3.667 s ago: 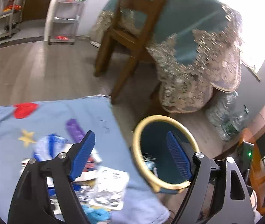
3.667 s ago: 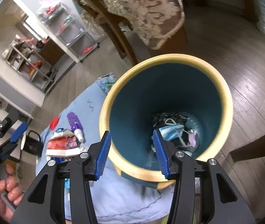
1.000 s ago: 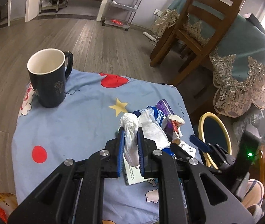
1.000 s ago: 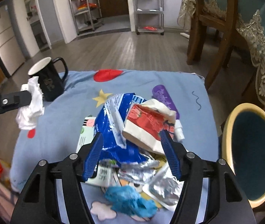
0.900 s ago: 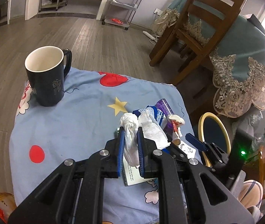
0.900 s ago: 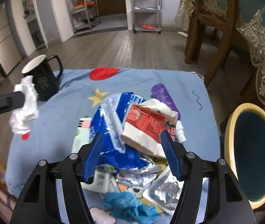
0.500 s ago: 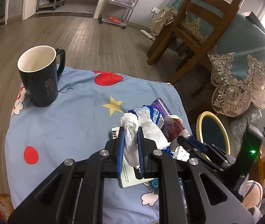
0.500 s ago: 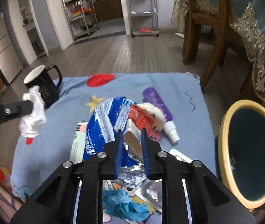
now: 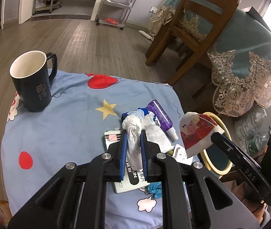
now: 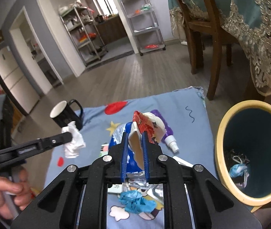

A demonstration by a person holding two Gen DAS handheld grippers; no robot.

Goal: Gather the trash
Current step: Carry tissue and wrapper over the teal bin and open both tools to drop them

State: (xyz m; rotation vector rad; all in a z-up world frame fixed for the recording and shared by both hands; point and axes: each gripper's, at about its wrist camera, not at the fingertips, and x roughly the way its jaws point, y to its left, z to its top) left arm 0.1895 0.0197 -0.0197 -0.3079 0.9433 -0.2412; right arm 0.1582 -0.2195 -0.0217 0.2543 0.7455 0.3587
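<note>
My left gripper [image 9: 132, 133] is shut on a crumpled white tissue [image 9: 132, 126] and holds it above the blue patterned cloth [image 9: 59, 129]. My right gripper [image 10: 134, 133] has its jaws closing on a red-and-white wrapper [image 10: 146, 126], which they pinch and hold lifted off the trash pile. In the left wrist view that wrapper [image 9: 196, 131] hangs beside the yellow-rimmed bin [image 9: 218, 170]. The bin [image 10: 221, 133] stands on the floor to the right of the cloth, with some trash at its bottom. A blue packet [image 10: 116, 133], a purple bottle [image 9: 159, 112] and a blue crumple [image 10: 135, 203] lie in the pile.
A black mug [image 9: 32, 84] stands upright at the cloth's far left. A wooden chair [image 9: 192, 28] and a table with a lace-edged cover [image 9: 250, 66] are beyond the cloth on the right. A hand [image 10: 3, 194] grips the left tool's handle.
My right gripper shut on the red-and-white wrapper and lifted it off the pile, swinging toward the bin. The left gripper kept still with the tissue.
</note>
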